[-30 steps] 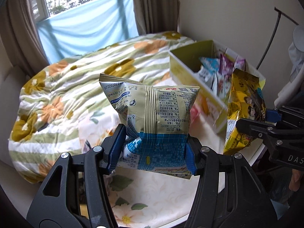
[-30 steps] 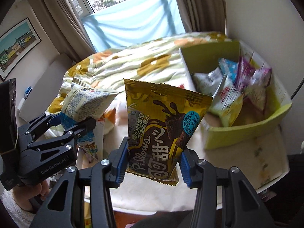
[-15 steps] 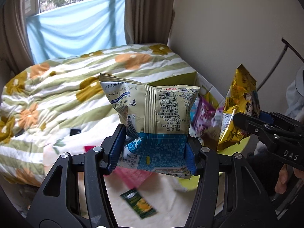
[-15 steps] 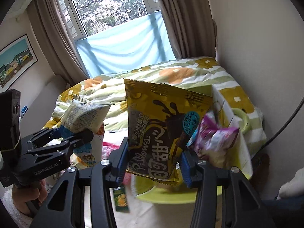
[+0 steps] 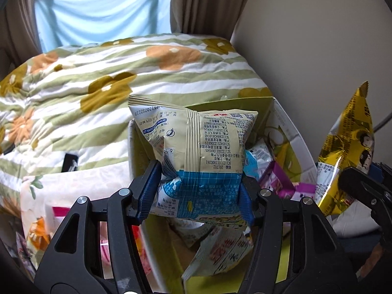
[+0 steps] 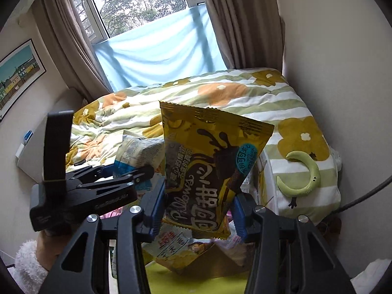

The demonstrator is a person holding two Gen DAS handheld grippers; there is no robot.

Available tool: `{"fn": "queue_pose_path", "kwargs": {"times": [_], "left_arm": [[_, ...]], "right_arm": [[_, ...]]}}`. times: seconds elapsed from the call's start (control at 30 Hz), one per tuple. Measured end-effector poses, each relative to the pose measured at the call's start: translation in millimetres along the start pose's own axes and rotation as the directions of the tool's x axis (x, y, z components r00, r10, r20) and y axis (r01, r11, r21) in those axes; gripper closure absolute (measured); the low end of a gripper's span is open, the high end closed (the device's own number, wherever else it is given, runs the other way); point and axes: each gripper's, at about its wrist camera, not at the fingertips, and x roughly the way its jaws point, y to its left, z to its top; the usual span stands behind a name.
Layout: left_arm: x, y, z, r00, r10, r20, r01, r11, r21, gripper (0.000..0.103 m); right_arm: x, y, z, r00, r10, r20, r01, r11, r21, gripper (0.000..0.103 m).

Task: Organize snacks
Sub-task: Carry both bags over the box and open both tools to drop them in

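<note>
Flowered bedding (image 5: 103, 73) fills the background. Left hand-held gripper (image 5: 196, 193) is clamped on a beige-and-blue snack bag (image 5: 196, 152) above the green box (image 5: 286, 132) of snacks. At 3 o'clock, right hand-held gripper (image 6: 198, 207) pinches a yellow chocolate snack bag (image 6: 208, 169).

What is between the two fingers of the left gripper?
A cream and blue snack bag sits between the fingers of the left gripper, pinched at its lower part above the green box. The left wrist view shows this.

Held packet (image 5: 196, 161) hides the box (image 5: 291, 144) interior.
</note>
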Motion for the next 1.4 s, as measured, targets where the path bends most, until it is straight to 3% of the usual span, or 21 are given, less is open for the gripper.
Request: {"fn": "queue_pose_path", "kwargs": {"times": [0.03, 0.1, 0.13, 0.63, 0.8, 0.97, 1.0, 1.03, 1.1, 1.2, 1.4], "left_arm": [[4, -1, 1, 1.000, 0.002, -0.002, -0.002, 1.000, 0.002, 0.042], [6, -6, 2, 1.000, 0.023, -0.004, -0.023, 1.000, 0.008, 0.004], [4, -7, 1, 1.000, 0.030, 0.011, -0.030, 1.000, 0.008, 0.000], [-37, 2, -25, 0.991, 0.135, 0.020, -0.135, 0.991, -0.016, 0.000], [-43, 6, -40, 0.995, 0.098, 0.005, -0.097, 0.994, -0.057, 0.000], [-52, 4, -49, 0.989, 0.149, 0.001, -0.149, 0.988, -0.050, 0.000], [-54, 3, -49, 0.987, 0.160, 0.003, -0.159, 0.986, -0.044, 0.000], [-56, 3, -49, 0.986, 0.165, 0.005, -0.164, 0.985, -0.042, 0.000], [-62, 4, -51, 0.984, 0.176, 0.013, -0.176, 0.984, -0.043, 0.000], [-69, 5, -53, 0.984, 0.174, 0.023, -0.173, 0.984, -0.049, 0.000], [-79, 5, -59, 0.984, 0.176, 0.026, -0.175, 0.984, -0.042, 0.000]], "right_arm": [[2, -4, 1, 1.000, 0.004, -0.004, -0.004, 1.000, 0.000, 0.059], [4, -8, 3, 1.000, 0.013, -0.009, -0.013, 1.000, 0.003, 0.059], [5, -9, 3, 1.000, 0.017, -0.012, -0.017, 1.000, 0.004, 0.059], [21, -25, 25, 0.994, 0.106, -0.041, -0.107, 0.994, -0.023, 0.059], [42, -34, 39, 0.988, 0.128, -0.091, -0.130, 0.991, -0.016, 0.059], [71, -44, 46, 0.979, 0.145, -0.145, -0.144, 0.989, 0.022, 0.057], [76, -46, 45, 0.977, 0.149, -0.153, -0.145, 0.989, 0.036, 0.049], [79, -47, 44, 0.978, 0.145, -0.151, -0.140, 0.989, 0.044, 0.032], [79, -47, 41, 0.982, 0.135, -0.129, -0.130, 0.990, 0.048, 0.007], [73, -45, 35, 0.987, 0.137, -0.084, -0.134, 0.990, 0.044, 0.005], [66, -40, 27, 0.992, 0.104, -0.075, -0.105, 0.994, -0.007, 0.005]]}}
